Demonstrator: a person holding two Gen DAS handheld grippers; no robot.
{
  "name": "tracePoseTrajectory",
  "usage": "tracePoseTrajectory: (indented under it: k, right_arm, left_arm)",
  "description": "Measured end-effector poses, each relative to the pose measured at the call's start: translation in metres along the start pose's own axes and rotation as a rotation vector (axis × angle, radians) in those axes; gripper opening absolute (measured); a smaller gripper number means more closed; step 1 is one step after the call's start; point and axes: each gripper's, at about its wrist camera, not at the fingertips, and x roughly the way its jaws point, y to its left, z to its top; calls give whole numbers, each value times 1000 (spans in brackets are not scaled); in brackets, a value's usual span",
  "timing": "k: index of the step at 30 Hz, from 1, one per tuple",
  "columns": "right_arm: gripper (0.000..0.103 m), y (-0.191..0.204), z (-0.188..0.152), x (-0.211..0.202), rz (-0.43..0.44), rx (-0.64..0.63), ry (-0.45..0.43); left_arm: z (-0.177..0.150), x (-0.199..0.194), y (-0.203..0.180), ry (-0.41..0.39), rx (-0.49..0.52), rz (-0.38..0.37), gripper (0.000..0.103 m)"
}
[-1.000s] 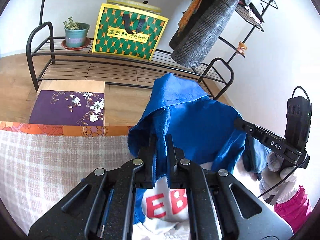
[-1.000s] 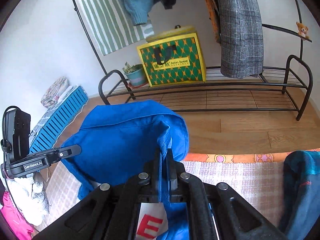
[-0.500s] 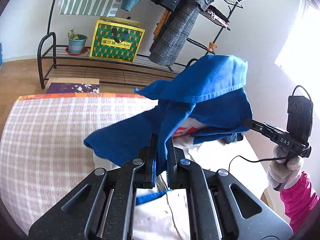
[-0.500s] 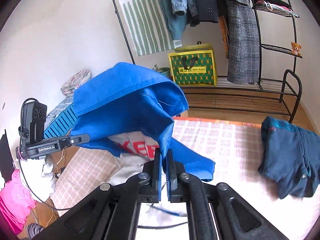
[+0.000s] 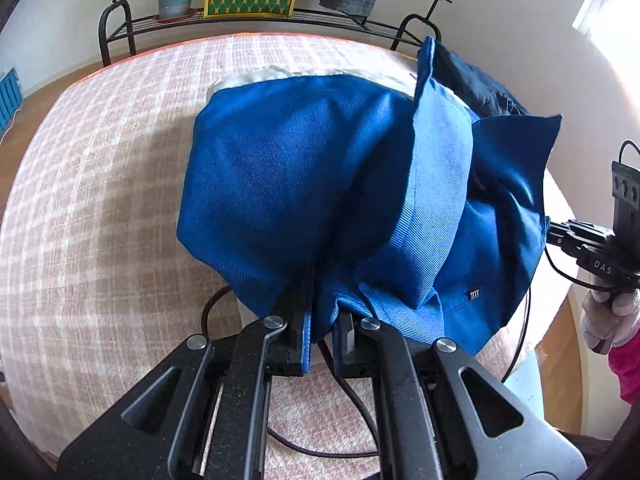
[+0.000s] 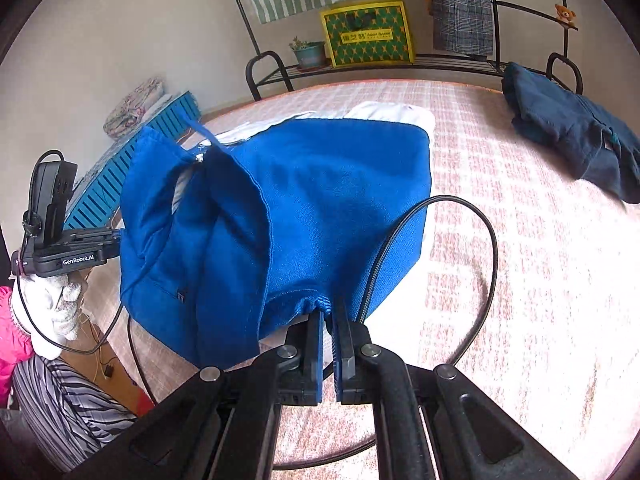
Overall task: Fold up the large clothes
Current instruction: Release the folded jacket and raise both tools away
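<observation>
Left gripper (image 5: 322,312): clenched on a bunched edge of the blue garment (image 5: 320,184); cloth fills the narrow gap between the fingers (image 5: 298,336).
Right gripper (image 6: 328,320): clenched on another gathered edge of the same blue garment (image 6: 320,200); only a thin fold of cloth sits between its fingers (image 6: 316,344).
Garment position: draped over the checked bedcover (image 5: 100,200), stretched between the two grippers; the far part lies on the bed, the near edges are lifted in the grips.
Garment detail: a white part (image 6: 388,114) shows along the far edge from under the blue cloth; a small dark tag (image 5: 475,293) sits on the blue fabric near the left gripper.
Fold state: the blue cloth is doubled over itself, with a loose flap standing up on the side toward the other gripper in each view.
Other clothing: a dark blue garment (image 6: 572,140) lies crumpled on the bedcover, well apart from the blue one, toward the far right corner in the right wrist view.
Cable: a black cable (image 6: 460,216) loops over the bedcover just beside the blue garment.
Hands: a white-gloved hand (image 5: 608,316) carries the right gripper's handle at the edge of the left wrist view; another gloved hand (image 6: 48,308), with a pink sleeve, shows in the right wrist view.
Background: a black metal rack (image 6: 272,68) beyond the bed carries a potted plant (image 6: 310,52) and a green-and-yellow bag (image 6: 368,34).
</observation>
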Motion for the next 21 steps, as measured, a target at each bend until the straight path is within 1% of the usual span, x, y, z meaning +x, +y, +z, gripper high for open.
tracePoseTrajectory:
  k: [2, 4, 6, 7, 8, 9, 10, 11, 14, 18, 20, 21]
  right_arm:
    - [2, 1, -4, -10, -12, -11, -10]
    - [5, 2, 1, -29, -11, -17, -42]
    - [12, 8, 2, -54, -30, -33, -80]
    - [19, 11, 3, -66, -27, -40, -100]
    - [24, 14, 4, -80, -26, -47, -122]
    - [26, 17, 4, -95, -31, -60, -147]
    - [30, 19, 4, -107, -47, -72, -168]
    - [31, 22, 4, -120, -57, -79, -189]
    - [31, 30, -3, -163, -35, -74, -240]
    - [31, 40, -13, -216, -23, -79, -285]
    - [31, 46, -16, -241, -8, -83, -310]
    - [31, 49, -17, -254, -3, -84, -324]
  left_arm:
    - [-6, -11, -5, -16, 18, 12, 6]
    - [-9, -30, -4, -45, 0, -13, 7]
    - [-12, -51, -2, -76, -25, -37, 10]
    - [-14, -62, -1, -89, -35, -45, 19]
    - [-16, -73, 0, -104, -41, -49, 31]
    - [-17, -83, 2, -118, -43, -55, 36]
    - [-20, -94, 2, -138, -43, -69, 39]
    - [-22, -106, 3, -153, -50, -81, 39]
    - [-28, -145, 7, -203, -97, -128, 39]
    - [-32, -217, 13, -294, -160, -187, 39]
    - [-31, -256, 9, -339, -167, -221, 39]
    - [-30, -276, 5, -363, -161, -222, 39]
